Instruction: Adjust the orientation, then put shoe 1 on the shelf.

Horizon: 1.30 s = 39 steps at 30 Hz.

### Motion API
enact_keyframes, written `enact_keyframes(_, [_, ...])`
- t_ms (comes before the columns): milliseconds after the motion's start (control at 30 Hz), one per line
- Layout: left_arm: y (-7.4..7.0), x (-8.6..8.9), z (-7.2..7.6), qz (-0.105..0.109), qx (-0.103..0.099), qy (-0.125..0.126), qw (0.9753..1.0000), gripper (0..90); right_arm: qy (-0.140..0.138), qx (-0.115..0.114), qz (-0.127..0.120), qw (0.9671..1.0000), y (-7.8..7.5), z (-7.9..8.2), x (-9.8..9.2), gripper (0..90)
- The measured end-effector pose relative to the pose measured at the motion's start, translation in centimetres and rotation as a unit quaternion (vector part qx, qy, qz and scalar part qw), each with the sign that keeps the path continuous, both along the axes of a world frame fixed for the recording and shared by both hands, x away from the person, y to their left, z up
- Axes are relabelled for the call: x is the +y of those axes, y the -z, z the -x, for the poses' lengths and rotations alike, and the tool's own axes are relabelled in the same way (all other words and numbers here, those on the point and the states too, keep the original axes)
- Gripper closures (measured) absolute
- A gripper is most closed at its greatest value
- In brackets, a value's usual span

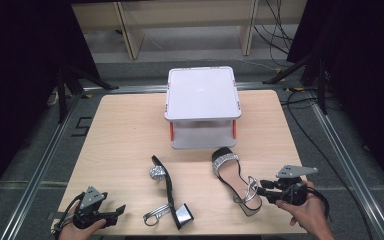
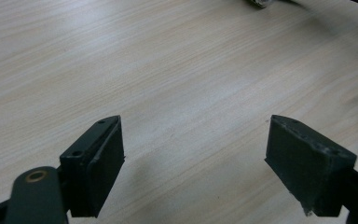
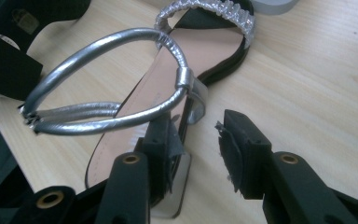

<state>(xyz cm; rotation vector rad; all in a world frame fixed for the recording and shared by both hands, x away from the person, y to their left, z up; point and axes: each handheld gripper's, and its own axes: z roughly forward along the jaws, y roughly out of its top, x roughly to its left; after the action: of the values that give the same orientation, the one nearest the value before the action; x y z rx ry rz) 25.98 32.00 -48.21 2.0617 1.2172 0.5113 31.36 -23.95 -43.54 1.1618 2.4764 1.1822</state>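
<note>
Two black sandals [image 1: 232,181] [image 1: 169,192] with silver straps and glittery silver toe bands on a pale wood-grain bench [image 1: 125,135], behind them a white box [image 1: 202,106] with orange clips

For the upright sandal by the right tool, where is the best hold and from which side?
Probably the heel end. The upright sandal stands on its sole, toe band toward the storage box, heel and silver ankle strap toward the person. The right tool is open and already straddles the back of the heel, so come from the near side and close low, below the loose strap.
</note>
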Motion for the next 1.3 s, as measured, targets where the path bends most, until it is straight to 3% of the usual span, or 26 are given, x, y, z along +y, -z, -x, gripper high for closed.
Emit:
enact_keyframes(100, [0.0, -0.1, -0.1, -0.002, 0.000, 0.002, 1.0000, 18.7, 0.007, 0.008, 0.002, 0.9999, 0.1, -0.2, 0.6, 65.5])
enact_keyframes(133, [0.0, -0.2, -0.1, -0.002, 0.000, 0.003, 1.0000, 18.7, 0.000, -0.004, 0.012, 0.9999, 0.1, -0.6, 0.4, 66.1])
enact_keyframes(167, [0.1, -0.3, 0.0, 0.004, 0.001, 0.001, 1.0000, 18.7, 0.015, 0.005, 0.012, 0.9998, 0.2, -0.7, 0.5, 66.8])
enact_keyframes(267, [0.1, -0.2, 0.0, -0.005, 0.004, 0.004, 1.0000, 18.7, 0.008, 0.009, 0.016, 0.9998, 0.5, -1.4, 0.3, 70.6])
enact_keyframes(300, [0.1, -0.3, 0.0, 0.000, 0.001, 0.003, 1.0000, 18.7, 0.000, 0.017, 0.025, 0.9995, 0.8, -1.7, 0.6, 72.5])
enact_keyframes(367, [0.1, -0.4, 0.0, 0.006, -0.002, 0.005, 1.0000, 18.7, -0.007, 0.011, 0.030, 0.9995, 0.9, -1.9, 0.7, 73.9])
enact_keyframes(400, [0.1, -0.3, -0.1, -0.004, 0.000, 0.008, 1.0000, 18.7, -0.005, 0.025, 0.035, 0.9991, 1.0, -1.9, 0.8, 75.1])
enact_keyframes(500, [0.1, -0.2, 0.0, -0.002, 0.003, 0.007, 1.0000, 18.7, -0.003, 0.050, 0.024, 0.9984, 1.0, -2.1, 0.9, 78.2])
enact_keyframes(600, [0.1, -0.3, 0.0, 0.006, -0.001, 0.000, 1.0000, 18.7, -0.025, 0.049, 0.012, 0.9984, 1.2, -2.4, 0.8, 77.5])
enact_keyframes(633, [0.1, -0.2, 0.0, 0.002, 0.000, 0.001, 1.0000, 18.7, 0.002, 0.070, 0.005, 0.9976, 1.0, -2.2, 0.9, 75.6])
enact_keyframes(700, [0.1, -0.2, 0.0, -0.005, 0.001, 0.004, 1.0000, 18.7, 0.008, 0.062, 0.003, 0.9980, 0.9, -2.1, 0.9, 75.6])
enact_keyframes(800, [0.1, -0.2, 0.0, 0.001, -0.001, 0.003, 1.0000, 18.7, 0.003, 0.064, 0.000, 0.9980, 0.9, -2.1, 0.9, 76.4])
enact_keyframes(833, [0.1, -0.2, 0.0, 0.003, -0.001, 0.002, 1.0000, 18.7, -0.012, 0.044, 0.001, 0.9989, 0.9, -2.5, 0.7, 77.1])
enact_keyframes(933, [0.1, -0.2, -0.1, 0.001, -0.001, 0.005, 1.0000, 18.7, -0.004, 0.052, -0.008, 0.9986, 0.8, -2.3, 1.0, 78.0])
enact_keyframes(1100, [0.1, -0.5, -0.2, -0.002, -0.002, 0.013, 0.9999, 18.8, -0.005, 0.049, 0.011, 0.9987, 0.6, -2.3, 1.4, 83.1])
enact_keyframes(1300, [0.0, -0.3, -0.2, -0.002, -0.004, 0.010, 0.9999, 18.8, -0.011, 0.051, 0.011, 0.9986, 0.4, -2.4, 1.5, 86.5])
